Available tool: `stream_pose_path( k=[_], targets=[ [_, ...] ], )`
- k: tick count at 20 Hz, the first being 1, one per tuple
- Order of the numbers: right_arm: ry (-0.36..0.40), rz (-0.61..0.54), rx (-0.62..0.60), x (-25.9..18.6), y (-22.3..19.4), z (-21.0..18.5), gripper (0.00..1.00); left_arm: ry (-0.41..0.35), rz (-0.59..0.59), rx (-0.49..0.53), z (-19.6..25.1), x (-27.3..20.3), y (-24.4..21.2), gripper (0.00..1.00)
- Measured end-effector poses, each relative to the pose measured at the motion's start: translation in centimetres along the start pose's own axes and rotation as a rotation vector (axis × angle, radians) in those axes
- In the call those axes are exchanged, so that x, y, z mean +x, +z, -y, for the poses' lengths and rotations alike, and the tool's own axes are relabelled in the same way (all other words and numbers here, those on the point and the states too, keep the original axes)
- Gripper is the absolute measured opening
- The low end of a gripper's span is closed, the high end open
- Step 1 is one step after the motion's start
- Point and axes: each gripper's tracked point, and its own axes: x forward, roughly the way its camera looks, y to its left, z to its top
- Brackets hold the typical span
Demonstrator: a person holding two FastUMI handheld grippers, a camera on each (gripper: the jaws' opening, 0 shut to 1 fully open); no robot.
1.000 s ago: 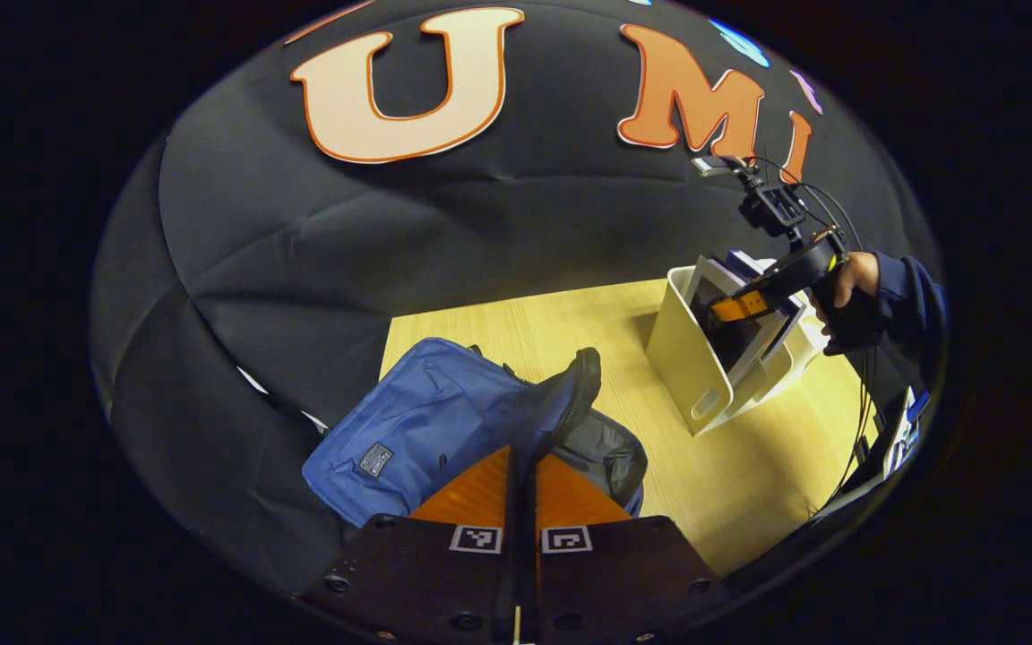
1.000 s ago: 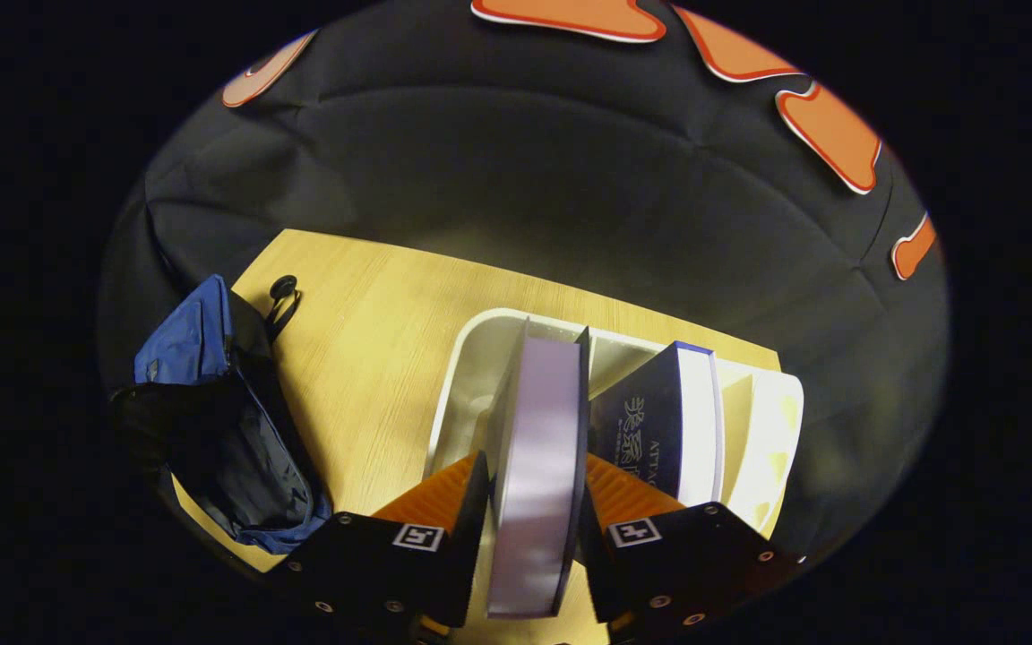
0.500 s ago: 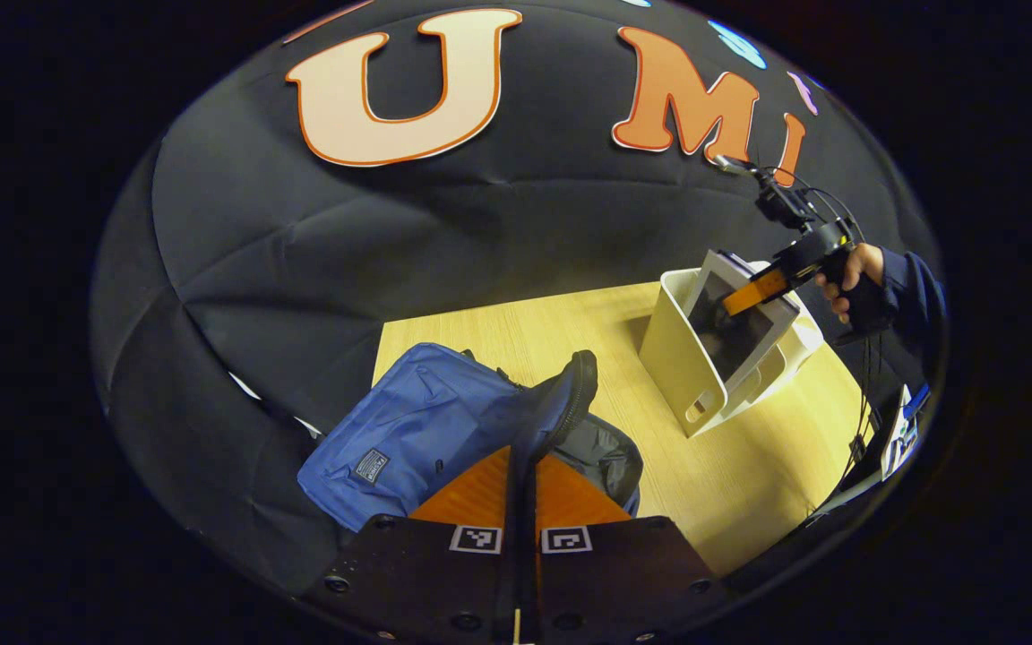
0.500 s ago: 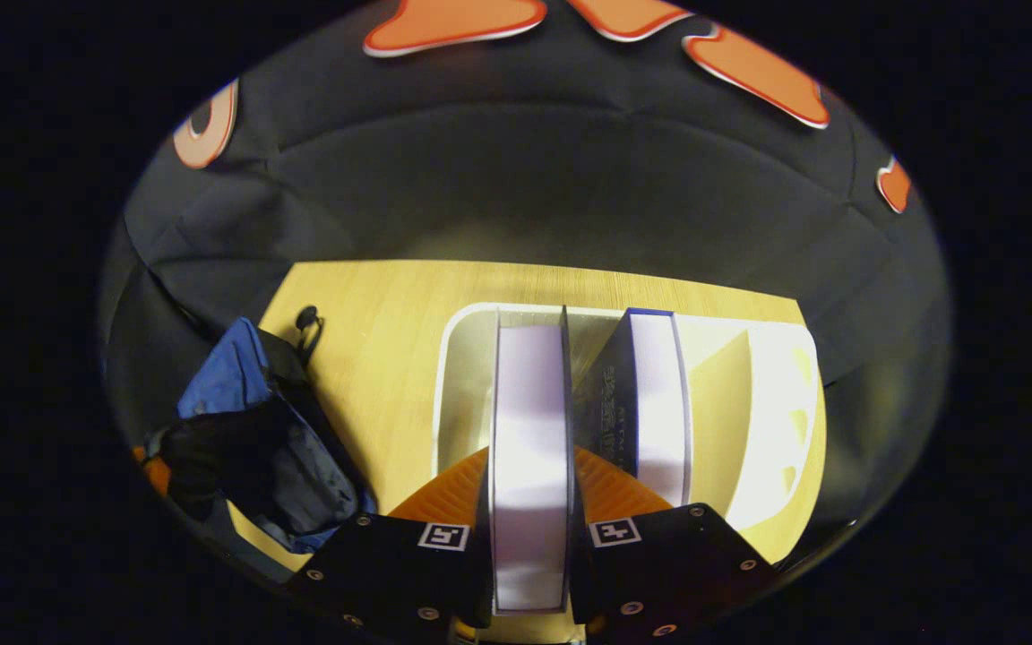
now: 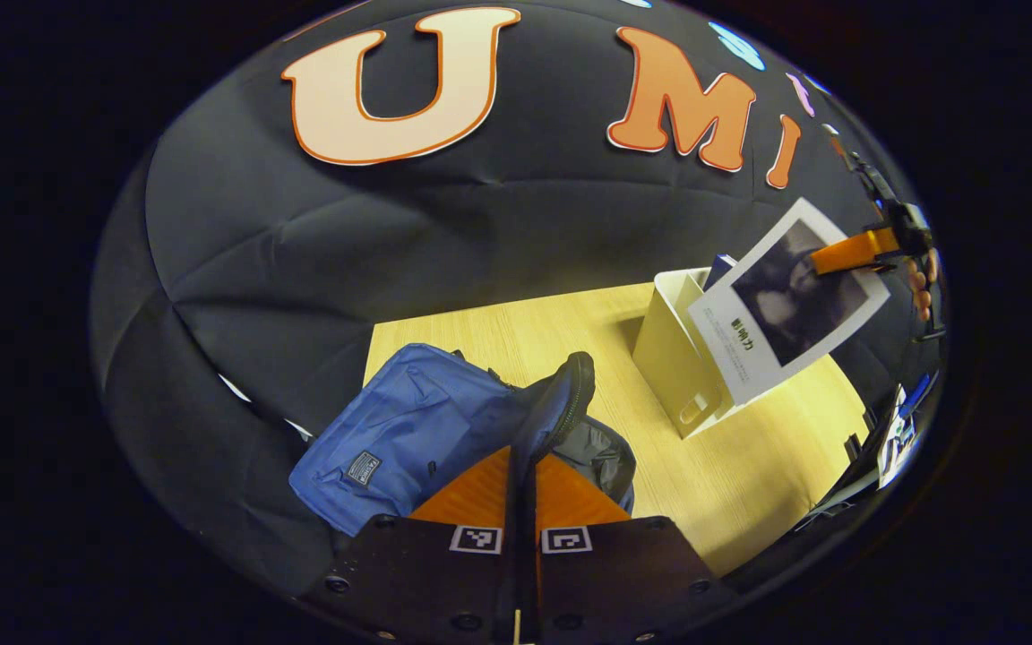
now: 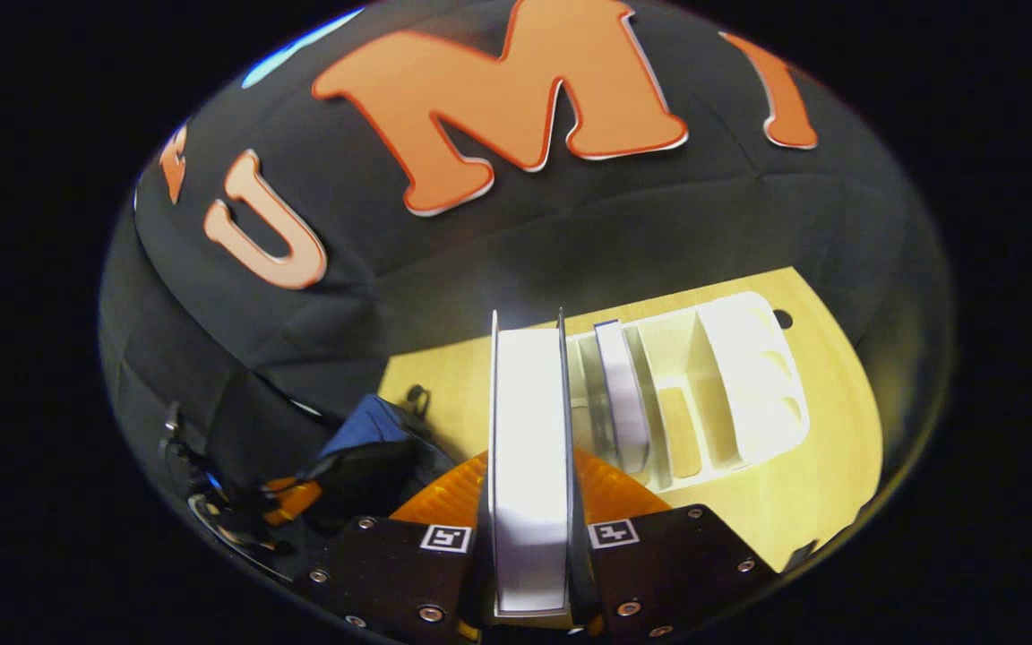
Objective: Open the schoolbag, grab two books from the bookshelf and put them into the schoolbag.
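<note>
Standing on the pale wooden table (image 5: 570,331), the white bookshelf (image 5: 673,358) is a divided rack, and in the right gripper view one dark-covered book (image 6: 621,394) stands upright in one of its slots (image 6: 740,376), while the slots beside it look bare down to their floors. The blue schoolbag (image 5: 408,430) lies on the table well apart from the rack, at the table's near corner, its top gaping so that the grey lining (image 5: 601,452) shows; nothing inside it can be made out. The left gripper (image 5: 525,488) has its two fingers drawn close together on the raised dark edge of the bag's opening (image 5: 565,403), pinching that zip edge and holding it up. The right gripper (image 6: 529,502) is clamped on a second book (image 6: 527,448), a finger pressing on each cover, with the white page edges facing the camera and running straight up between the fingers. From the left gripper view that same book (image 5: 785,300) hangs in the air above the rack, tilted, its pale cover with a dark picture turned outward, gripped at its upper corner by the far gripper, behind which a hand (image 5: 924,282) shows at the edge.
</note>
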Motion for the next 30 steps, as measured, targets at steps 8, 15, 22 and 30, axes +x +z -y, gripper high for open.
stream_pose_path(
  k=[8,15,22,30],
  targets=[
    [0.248,-0.041,0.393,3.9,-10.2,-5.1,0.33,0.007,-0.008,-0.035,-0.8,0.1,0.6,0.02],
    [0.295,-0.072,0.478,10.9,-18.4,-9.6,0.31,0.033,-0.04,-0.055,-1.7,0.7,1.3,0.02],
    [0.29,-0.082,0.502,18.4,-21.4,-14.4,0.31,0.056,-0.066,-0.025,-1.3,1.3,1.9,0.0],
    [0.264,-0.079,0.621,26.2,-22.8,-17.1,0.31,0.036,-0.094,0.0,-0.2,2.3,2.2,0.01]
  ],
)
